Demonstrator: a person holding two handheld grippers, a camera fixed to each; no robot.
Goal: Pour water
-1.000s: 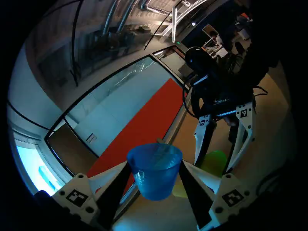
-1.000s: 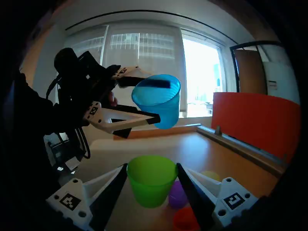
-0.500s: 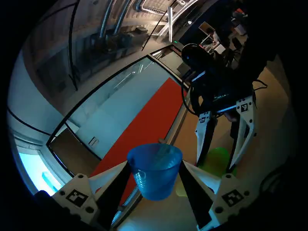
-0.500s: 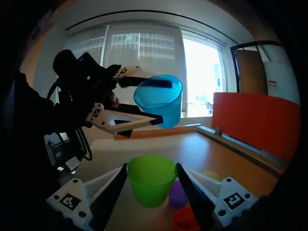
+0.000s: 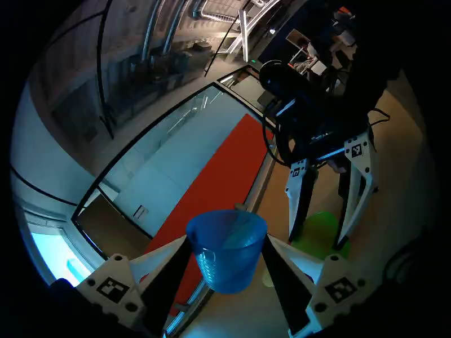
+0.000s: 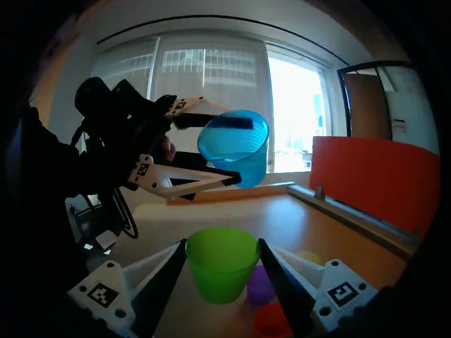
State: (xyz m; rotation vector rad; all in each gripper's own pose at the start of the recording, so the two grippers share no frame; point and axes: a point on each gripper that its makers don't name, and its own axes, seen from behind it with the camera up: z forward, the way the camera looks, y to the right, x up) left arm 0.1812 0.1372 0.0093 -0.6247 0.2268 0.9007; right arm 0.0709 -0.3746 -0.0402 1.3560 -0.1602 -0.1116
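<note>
Above and ahead of the right hand-held gripper (image 6: 221,245), the left hand-held gripper (image 6: 243,150) and its tilted blue cup (image 6: 234,147) block the air, leaving an open gap down to the green cup (image 6: 221,267). Just beside the right gripper's right finger crowd a purple cup (image 6: 259,284) and a red cup (image 6: 272,321). Ahead, the bench (image 6: 282,217) lies bare up to a ledge (image 6: 349,217) and a red panel (image 6: 375,180).

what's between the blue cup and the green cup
Nothing; the right gripper view shows bare air between the blue cup and the green cup below it.

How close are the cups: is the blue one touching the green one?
Apart. The right gripper view shows the blue cup held high, with bare table visible between it and the green cup below.
</note>
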